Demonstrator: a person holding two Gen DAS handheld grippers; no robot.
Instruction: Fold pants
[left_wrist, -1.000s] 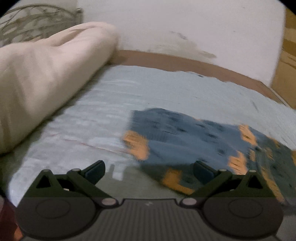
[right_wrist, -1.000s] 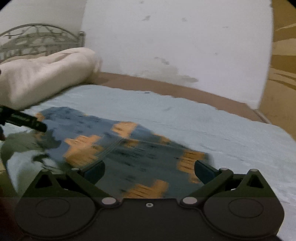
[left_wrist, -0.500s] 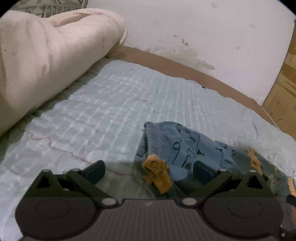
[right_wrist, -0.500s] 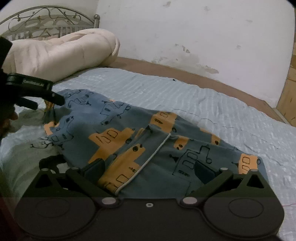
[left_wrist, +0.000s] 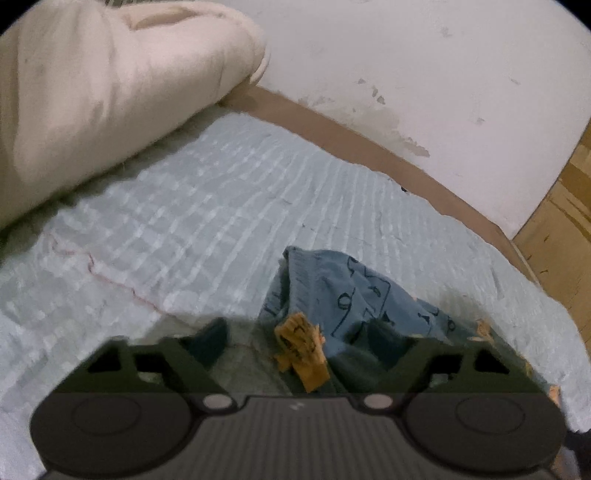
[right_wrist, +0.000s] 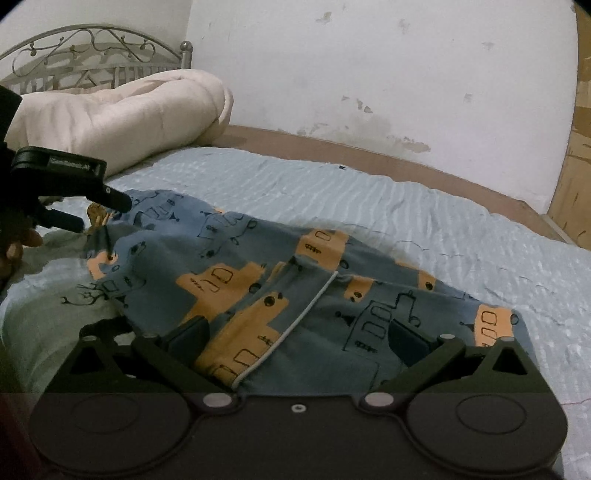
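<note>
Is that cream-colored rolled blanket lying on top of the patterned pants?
No, the rolled blanket sits apart at the head of the bed, with bare blue bedsheet between it and the pants.

Left wrist view: low over the bedspread (left_wrist: 207, 206), facing the wall (left_wrist: 424, 74), close on one bunched end of the pants (left_wrist: 354, 291); rolled duvet (left_wrist: 92, 92) on its left.
Right wrist view: low at the near edge of the pants (right_wrist: 295, 295), facing the same wall (right_wrist: 369, 66), headboard (right_wrist: 92, 55) far left.
Shared: pants, bedspread, duvet, stained wall.
Cross-sight: left gripper (right_wrist: 99, 210) shows at the right view's left edge.
</note>
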